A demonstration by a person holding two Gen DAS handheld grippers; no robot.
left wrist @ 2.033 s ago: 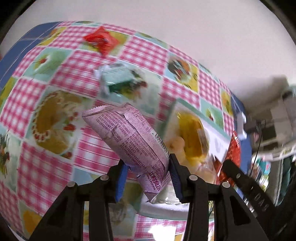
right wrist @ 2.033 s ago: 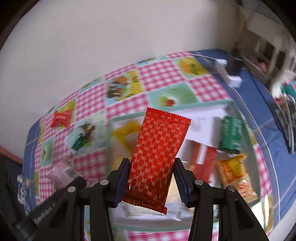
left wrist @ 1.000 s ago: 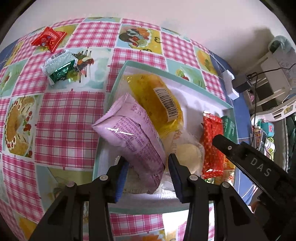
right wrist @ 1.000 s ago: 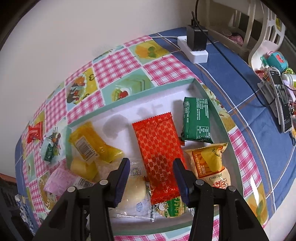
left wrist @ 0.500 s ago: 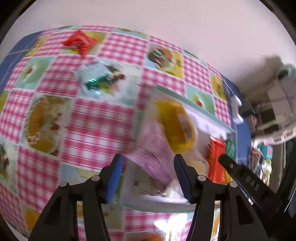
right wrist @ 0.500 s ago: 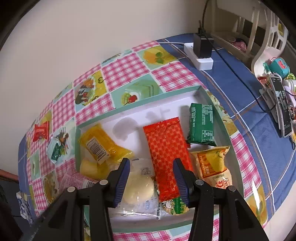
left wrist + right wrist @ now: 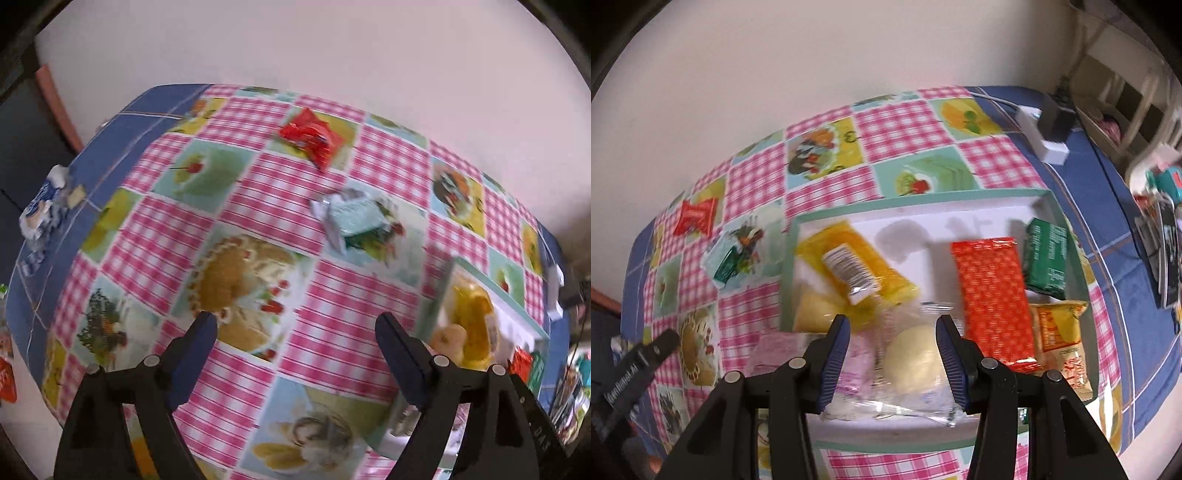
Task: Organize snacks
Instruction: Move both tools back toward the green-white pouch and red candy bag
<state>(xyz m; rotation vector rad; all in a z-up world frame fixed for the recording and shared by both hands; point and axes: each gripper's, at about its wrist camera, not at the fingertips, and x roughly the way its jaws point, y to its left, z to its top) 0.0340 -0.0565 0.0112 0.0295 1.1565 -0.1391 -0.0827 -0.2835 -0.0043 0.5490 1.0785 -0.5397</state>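
Observation:
My left gripper [image 7: 295, 334] is open and empty above the checked tablecloth. Two loose snacks lie ahead of it: a pale green packet [image 7: 352, 219] and a red packet [image 7: 310, 136] farther back. The green-rimmed white tray [image 7: 506, 299] is at its right. My right gripper [image 7: 892, 341] is open and empty above the tray [image 7: 916, 208]. The tray holds a yellow packet [image 7: 857, 264], a red patterned bar [image 7: 995, 299], a green packet [image 7: 1047, 256], an orange-yellow packet [image 7: 1060, 339], a clear-wrapped bun [image 7: 916, 360] and a pink packet [image 7: 853, 360].
A white power strip with a black charger [image 7: 1051, 131] lies on the blue cloth at the back right. A chair and a cluttered rack [image 7: 1161, 218] stand at the right. A crumpled blue-white wrapper [image 7: 42, 212] lies at the table's left edge. The wall is close behind.
My left gripper let go of the pink packet into the tray, opened wide and swung left over the cloth. My right gripper released the red bar in the tray and drew back slightly.

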